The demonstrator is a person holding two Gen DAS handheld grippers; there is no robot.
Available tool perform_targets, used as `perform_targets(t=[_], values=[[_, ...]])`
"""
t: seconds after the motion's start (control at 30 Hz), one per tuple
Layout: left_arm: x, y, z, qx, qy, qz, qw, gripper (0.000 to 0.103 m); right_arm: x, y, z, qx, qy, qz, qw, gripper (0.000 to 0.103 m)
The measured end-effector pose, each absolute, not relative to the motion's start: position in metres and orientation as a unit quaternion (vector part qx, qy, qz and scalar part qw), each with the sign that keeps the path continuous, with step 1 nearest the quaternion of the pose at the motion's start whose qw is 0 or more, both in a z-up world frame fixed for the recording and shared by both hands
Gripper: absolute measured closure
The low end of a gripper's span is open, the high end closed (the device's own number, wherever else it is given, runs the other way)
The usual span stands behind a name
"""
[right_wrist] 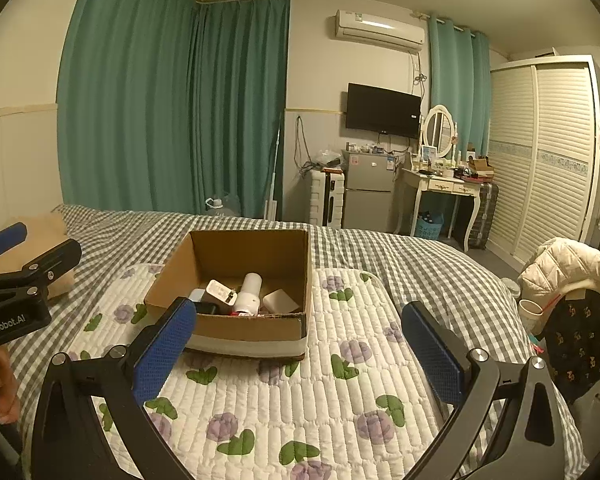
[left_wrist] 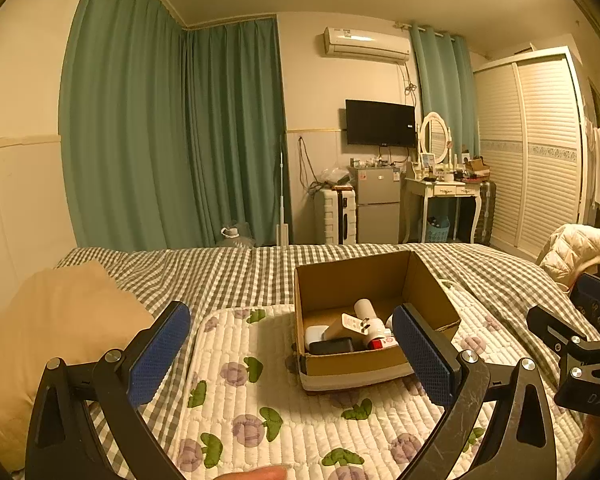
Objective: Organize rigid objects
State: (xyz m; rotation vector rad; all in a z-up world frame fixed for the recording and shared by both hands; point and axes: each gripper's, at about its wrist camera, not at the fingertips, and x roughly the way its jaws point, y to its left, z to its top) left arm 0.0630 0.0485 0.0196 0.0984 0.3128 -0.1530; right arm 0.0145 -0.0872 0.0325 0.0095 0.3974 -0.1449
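An open cardboard box [left_wrist: 352, 280] [right_wrist: 244, 252] stands on a white quilted mat with purple flowers [left_wrist: 284, 412] [right_wrist: 300, 392] on the bed. Inside lie a white cylinder [left_wrist: 365, 309] [right_wrist: 249, 292], a white plug adapter [left_wrist: 354, 324] [right_wrist: 221, 292], a black case [left_wrist: 332, 346], a white case [left_wrist: 314, 334] and a white block [right_wrist: 280, 300]. My left gripper [left_wrist: 292, 356] is open, held in front of the box, with nothing between its blue pads. My right gripper [right_wrist: 300, 352] is open too, near the box's front right corner, and holds nothing.
A tan pillow [left_wrist: 56, 340] lies at the left on the grey checked bedspread [left_wrist: 220, 268]. A cream padded jacket [right_wrist: 568, 268] hangs over a chair at the right. Beyond the bed stand a small fridge [right_wrist: 366, 196], a dressing table [right_wrist: 440, 188] and a wardrobe [right_wrist: 548, 152].
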Motion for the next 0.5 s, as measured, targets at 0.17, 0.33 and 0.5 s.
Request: perform_targets(t=[0.17,0.33,0.5], values=[[0.0634,0.0476,0.0173,0.051,0.161,-0.074,0.983,0.0,0.0143,-0.0863,0.0317,0.002,0.198,-0.073,0.977,0.0],[0.0648,0.0482,0.0164,0.049,0.164,-0.072,0.983,0.0,0.014,-0.0858,0.0314,0.002,0.198,-0.074,0.977,0.0],[0.0639,0.0461,0.0138,0.056,0.162,-0.072,0.983,0.0,0.0121,-0.0872,0.0315,0.004,0.198,-0.076,0.977,0.0]])
